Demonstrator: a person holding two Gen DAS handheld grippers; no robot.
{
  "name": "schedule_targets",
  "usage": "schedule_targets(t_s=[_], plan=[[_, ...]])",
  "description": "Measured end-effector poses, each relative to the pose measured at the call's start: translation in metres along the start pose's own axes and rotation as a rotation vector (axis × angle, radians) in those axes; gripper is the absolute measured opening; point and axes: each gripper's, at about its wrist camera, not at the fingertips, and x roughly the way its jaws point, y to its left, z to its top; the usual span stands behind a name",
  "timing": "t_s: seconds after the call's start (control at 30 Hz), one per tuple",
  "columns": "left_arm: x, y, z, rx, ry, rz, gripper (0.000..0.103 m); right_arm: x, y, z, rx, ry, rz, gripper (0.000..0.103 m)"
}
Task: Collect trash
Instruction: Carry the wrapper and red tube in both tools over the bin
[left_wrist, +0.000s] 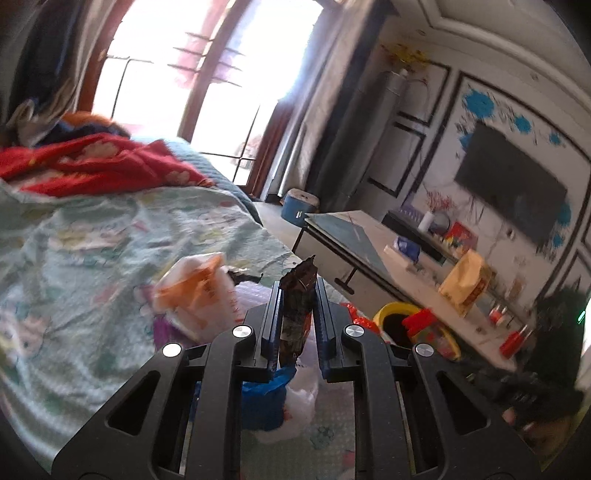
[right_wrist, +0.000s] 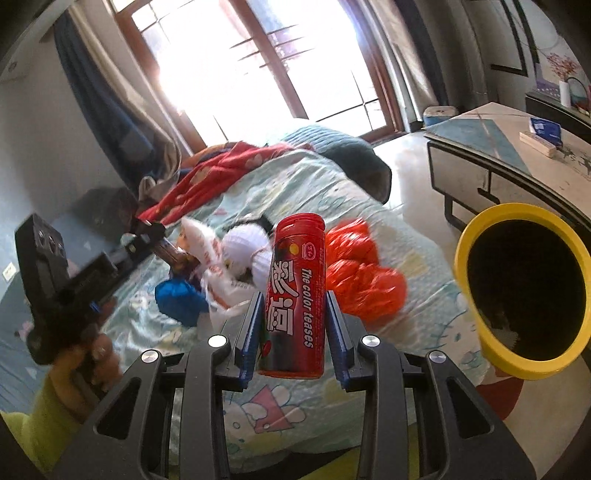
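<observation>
Off to the right of my right tongs (right_wrist: 291, 299) gapes the bin (right_wrist: 476, 236), nearer this hand; they clamp the upright red tube (right_wrist: 295, 291) (left tongs (left_wrist: 295, 295) pinch a dark wrapper (left_wrist: 297, 299)).

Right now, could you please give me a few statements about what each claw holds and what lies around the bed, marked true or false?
1. The right claw grips a red canister. True.
2. The left claw is empty. False: it pinches a dark wrapper.
3. The yellow bin lies on its side on the bed. False: it stands upright beside the bed.
4. A crumpled red bag lies on the bedspread. True.
</observation>
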Motion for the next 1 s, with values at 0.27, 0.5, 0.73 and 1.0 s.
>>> schedule_targets(t_s=[0.27,0.5,0.73,1.0], plan=[[0.032,-0.017,-0.002,0.150,-0.030,-0.004,0.010,-0.010,-0.014,0.010,0.039,-0.033,-0.008,0.031],[0.051,-0.020,-0.006,0.207,-0.026,0.039,0.009,-0.010,-0.024,0.013,0.067,-0.033,-0.013,0.031],[0.043,-0.051,0.010,0.175,-0.059,-0.066,0.009,-0.011,-0.038,0.020,0.094,-0.043,-0.039,0.031],[0.063,-0.088,0.011,0.172,-0.026,-0.147,0.009,-0.026,-0.071,0.034,0.143,-0.101,-0.110,0.031]])
